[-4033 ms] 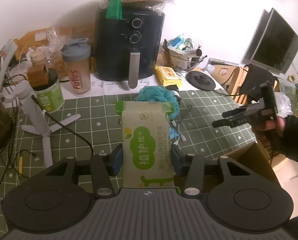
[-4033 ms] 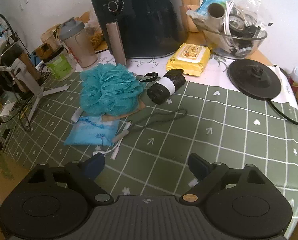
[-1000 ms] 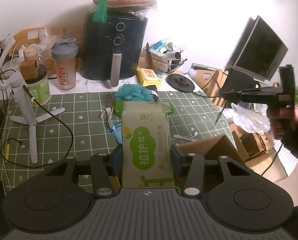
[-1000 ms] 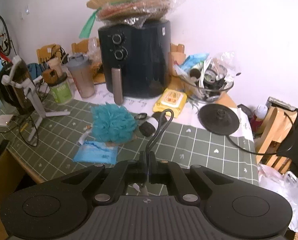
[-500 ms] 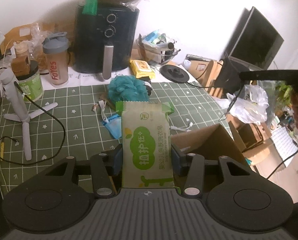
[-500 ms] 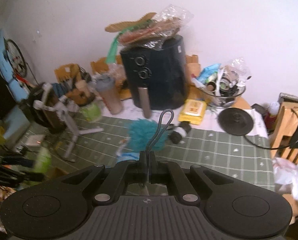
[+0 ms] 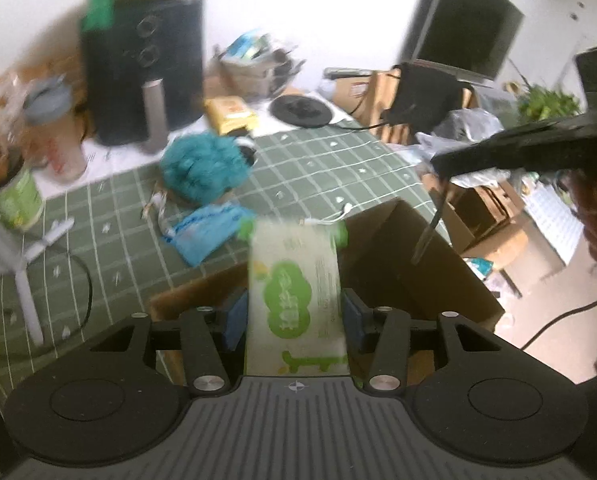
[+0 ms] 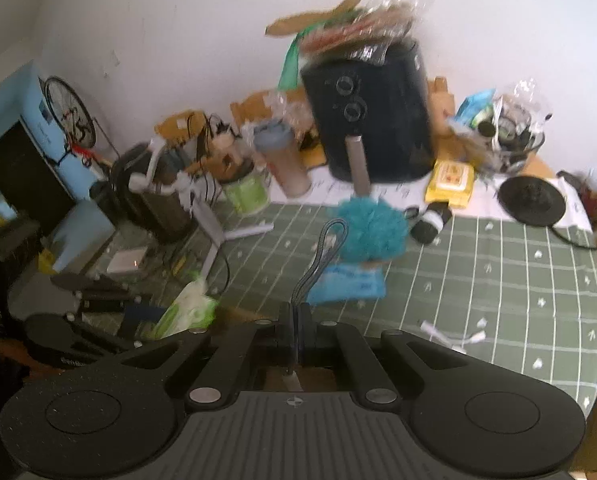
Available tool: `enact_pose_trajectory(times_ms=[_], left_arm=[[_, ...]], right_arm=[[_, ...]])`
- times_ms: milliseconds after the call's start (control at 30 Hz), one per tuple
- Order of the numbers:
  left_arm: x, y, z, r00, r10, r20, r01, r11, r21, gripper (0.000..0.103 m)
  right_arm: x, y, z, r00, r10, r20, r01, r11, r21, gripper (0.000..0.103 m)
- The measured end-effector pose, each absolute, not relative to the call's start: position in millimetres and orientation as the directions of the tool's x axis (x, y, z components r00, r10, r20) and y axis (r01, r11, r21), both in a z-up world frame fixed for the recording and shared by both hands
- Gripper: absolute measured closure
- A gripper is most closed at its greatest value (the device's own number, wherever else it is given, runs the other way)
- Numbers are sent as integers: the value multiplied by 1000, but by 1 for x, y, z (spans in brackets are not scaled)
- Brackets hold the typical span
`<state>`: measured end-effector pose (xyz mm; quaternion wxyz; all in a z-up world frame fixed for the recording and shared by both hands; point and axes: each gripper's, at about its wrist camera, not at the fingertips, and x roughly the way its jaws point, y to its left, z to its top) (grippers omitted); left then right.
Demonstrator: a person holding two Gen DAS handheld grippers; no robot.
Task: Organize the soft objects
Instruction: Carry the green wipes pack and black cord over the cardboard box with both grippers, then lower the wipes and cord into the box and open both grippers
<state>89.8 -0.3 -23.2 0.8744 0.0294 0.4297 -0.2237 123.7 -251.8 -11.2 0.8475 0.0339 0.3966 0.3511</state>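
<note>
My left gripper [image 7: 294, 312] is shut on a green-and-cream wipes pack [image 7: 296, 292] and holds it over an open cardboard box [image 7: 402, 264] at the table's near edge. My right gripper [image 8: 295, 316] is shut on a grey braided cord loop [image 8: 322, 256]; it also shows at the right of the left wrist view [image 7: 438, 164], with the cord [image 7: 428, 232] dangling over the box. A teal bath pouf [image 7: 202, 168] and a blue soft pack [image 7: 206, 232] lie on the green checked tablecloth [image 7: 318, 160]. The right wrist view shows the left gripper [image 8: 98, 308] with the pack [image 8: 190, 308].
A black air fryer [image 7: 138, 64], a shaker bottle [image 7: 54, 136], a green tub [image 7: 14, 196], a yellow wipes pack [image 7: 230, 114], a glass bowl of clutter [image 8: 506, 140] and a black round base [image 7: 300, 110] stand at the back. A white tripod [image 7: 14, 248] stands left. A monitor [image 7: 462, 20] is right.
Both grippers have swung towards the cardboard box at the table edge. The left one still holds the wipes pack, the right one the cord; both views are blurred by motion.
</note>
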Motion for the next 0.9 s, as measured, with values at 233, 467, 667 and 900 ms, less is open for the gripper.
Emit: enact_pose_trajectory(times_ms=[233,467,667,900], left_arm=[[74,1,-18,566,-385,-729,441,888,-126,23],[63,21,-27,562,-345,-752,362,920,-151,23],[54,31,-28,564,-333,-756,328,930,-165,23],[40,34,-27,581,-329,-745,304,936,-176,23]], right_arm=[[106,-245,-37,421,583,-695,-537,778,326,99],[94,-246,-44,417,577,-702,-512,788,343,99],[93,-248,-33,441,570,-694,-503,797,334,99],[92,-238,-49,411,532,-740,-488,814,315,91]])
